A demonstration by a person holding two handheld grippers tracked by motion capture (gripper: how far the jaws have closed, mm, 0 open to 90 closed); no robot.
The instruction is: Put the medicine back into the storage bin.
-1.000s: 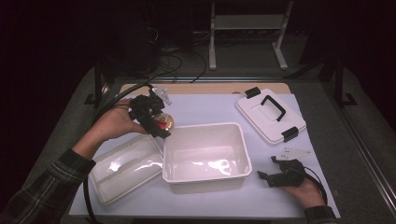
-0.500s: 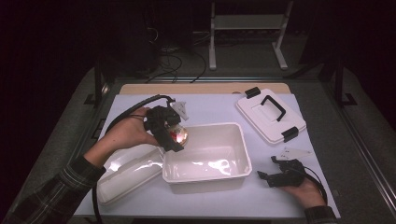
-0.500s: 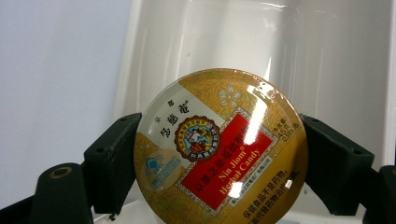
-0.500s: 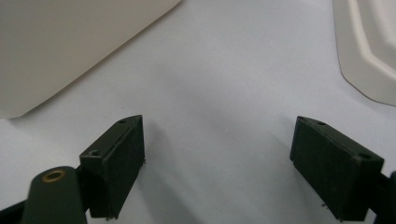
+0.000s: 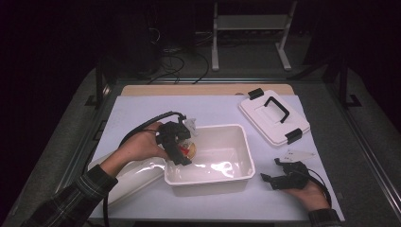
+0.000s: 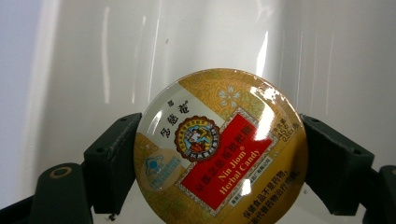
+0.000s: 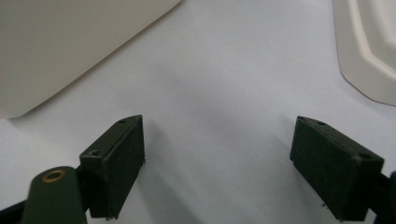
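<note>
Round candy tin (image 6: 219, 147); gold lid, red label.

In front of me lies a big white sheet (image 5: 142, 109) that covers the table. At its far edge a strip of brown wood (image 5: 189, 89) peeks out. On my far right sits a white lid (image 5: 265, 118), flat on the sheet. It has a black handle (image 5: 277, 107) on top and a black clip (image 5: 255, 93) at two of its ends. I see a corner of that lid (image 7: 369, 56) up close too. Near my right side lies a small clear scrap (image 5: 298, 154). On my left a see-through cover (image 5: 137, 172) rests on the sheet. Far behind the table stands a white metal rack (image 5: 248, 23), and black wires (image 5: 179, 61) curl on the dark floor.
</note>
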